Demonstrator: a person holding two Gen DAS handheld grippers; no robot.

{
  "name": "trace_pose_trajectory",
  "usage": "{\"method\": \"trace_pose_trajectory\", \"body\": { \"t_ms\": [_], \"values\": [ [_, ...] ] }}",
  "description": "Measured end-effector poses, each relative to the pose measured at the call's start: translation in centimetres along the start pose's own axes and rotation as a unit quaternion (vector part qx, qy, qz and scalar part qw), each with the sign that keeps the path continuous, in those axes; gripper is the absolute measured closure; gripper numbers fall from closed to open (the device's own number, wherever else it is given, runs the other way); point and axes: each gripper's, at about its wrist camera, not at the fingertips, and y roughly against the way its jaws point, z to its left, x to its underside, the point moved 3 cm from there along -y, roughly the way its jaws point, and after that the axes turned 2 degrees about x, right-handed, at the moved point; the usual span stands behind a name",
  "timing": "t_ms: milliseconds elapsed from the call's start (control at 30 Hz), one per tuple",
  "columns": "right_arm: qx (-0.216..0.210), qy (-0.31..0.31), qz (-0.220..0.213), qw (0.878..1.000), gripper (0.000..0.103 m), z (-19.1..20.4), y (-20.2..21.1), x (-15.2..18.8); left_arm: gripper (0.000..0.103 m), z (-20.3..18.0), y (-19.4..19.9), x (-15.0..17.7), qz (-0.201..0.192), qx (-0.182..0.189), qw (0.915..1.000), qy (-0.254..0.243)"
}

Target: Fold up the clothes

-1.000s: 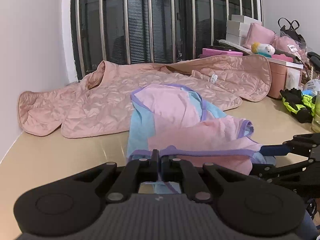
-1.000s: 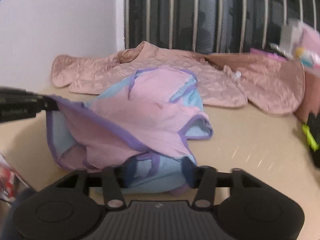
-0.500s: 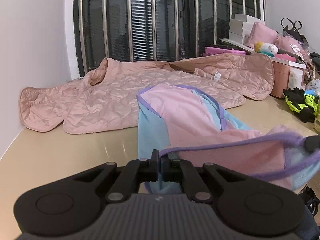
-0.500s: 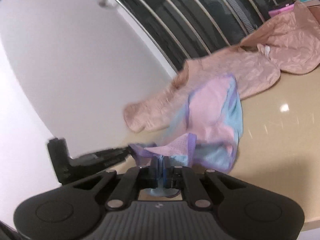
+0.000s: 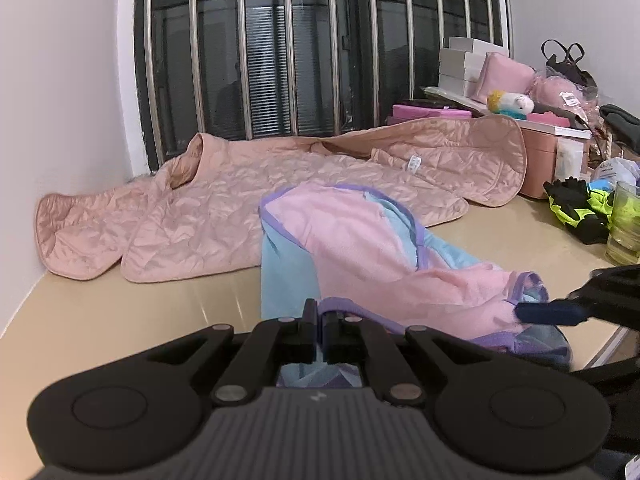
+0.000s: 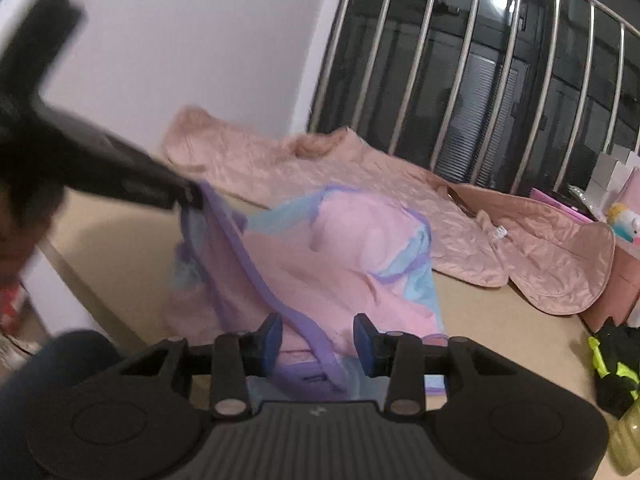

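A pink-and-blue fleece garment (image 5: pixel 384 256) with purple trim is observed lying crumpled on the beige counter (image 5: pixel 120 312), its far edge overlapping a quilted pink jacket (image 5: pixel 224 200) spread below the window bars (image 5: pixel 288 48). The left claw (image 5: pixel 320 320) is seen pressed together on the purple hem. The right claw (image 6: pixel 318 340) is noted with pads apart and opening; the hem runs between them, ungripped. Risk, judged: with one corner pinned only, the loose side may sag and bunch, spoiling the fold line. A drinking glass (image 5: pixel 624 224) near the edge could be swept by dragged fabric.
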Motion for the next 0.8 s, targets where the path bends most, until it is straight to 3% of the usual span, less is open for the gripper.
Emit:
{"method": "trace_pose_trajectory", "body": {
  "t_ms": [167, 200, 233, 300, 367, 400, 467, 633, 800],
  "values": [
    [0.025, 0.047, 0.018, 0.998, 0.069, 0.8, -1.0, 0.7, 0.101, 0.5, 0.4, 0.0, -0.002, -0.007, 1.0, 0.005],
    [0.028, 0.041, 0.02, 0.999, 0.082, 0.6, -1.0, 0.7, 0.101, 0.5, 0.5, 0.0, -0.003, -0.01, 0.9999, 0.006],
    [0.038, 0.035, 0.022, 0.998, 0.088, 0.4, -0.8, 0.7, 0.101, 0.5, 0.6, 0.0, -0.004, -0.012, 0.9999, 0.006],
    [0.081, 0.04, 0.017, 0.996, 0.088, 0.1, -0.5, 0.6, 0.101, 0.4, 1.1, 0.1, -0.007, -0.01, 0.9999, 0.002],
    [0.132, 0.057, 0.007, 0.99, 0.082, -0.2, -0.2, 0.5, 0.101, 0.2, 1.5, 0.1, -0.009, -0.009, 0.9999, -0.003],
    [0.144, 0.067, 0.002, 0.987, 0.07, -0.1, -0.1, 0.5, 0.101, 0.1, 1.7, 0.2, -0.01, -0.011, 0.9999, -0.006],
    [0.16, 0.088, -0.01, 0.983, 0.058, 0.3, 0.1, 0.6, 0.101, -0.1, 2.0, 0.2, -0.012, -0.013, 0.9998, -0.012],
    [0.159, 0.127, -0.005, 0.979, 0.058, 2.3, -0.5, 1.2, 0.101, -0.3, 2.7, 0.2, -0.017, -0.012, 0.9997, -0.011],
    [0.194, 0.186, 0.018, 0.963, 0.058, 4.2, -1.2, 2.0, 0.101, -0.5, 3.0, -0.2, -0.025, -0.009, 0.9995, -0.015]
  ]
}}
